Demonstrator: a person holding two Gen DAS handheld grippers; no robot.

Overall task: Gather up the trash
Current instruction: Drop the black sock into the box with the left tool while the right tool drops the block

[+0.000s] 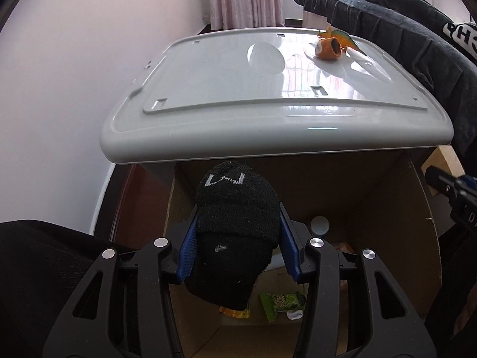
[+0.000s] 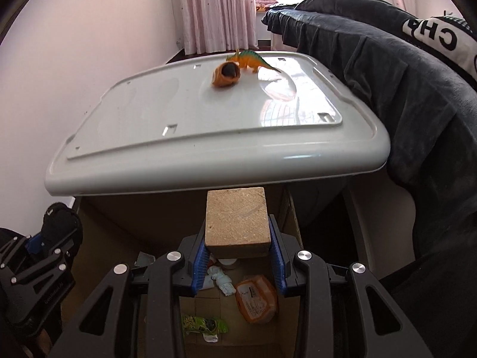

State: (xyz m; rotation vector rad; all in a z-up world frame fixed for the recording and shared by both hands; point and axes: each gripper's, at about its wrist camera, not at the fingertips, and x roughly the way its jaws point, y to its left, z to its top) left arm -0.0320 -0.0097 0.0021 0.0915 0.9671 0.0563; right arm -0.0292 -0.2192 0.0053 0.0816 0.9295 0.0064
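While both tongs hung over the cardboard box (image 2: 119,238), the record stood thus:
Left tongs (image 1: 237,247): clenched on the black knit sock (image 1: 235,232) — soft, light, likely to sag; a mid-body grip suited it.
Right tongs (image 2: 237,256): clenched on the wooden block (image 2: 237,217) — stiff, probably heavier; flat sides gave firm purchase.
Box contents: green wrapper (image 2: 202,325), orange packet (image 2: 256,298), crumpled tissue (image 2: 220,280).
Surface (image 2: 208,137): white, carrying an orange cup (image 2: 225,75) and toy dinosaur (image 2: 250,59).
Obstruction: surface edge overhung the box.
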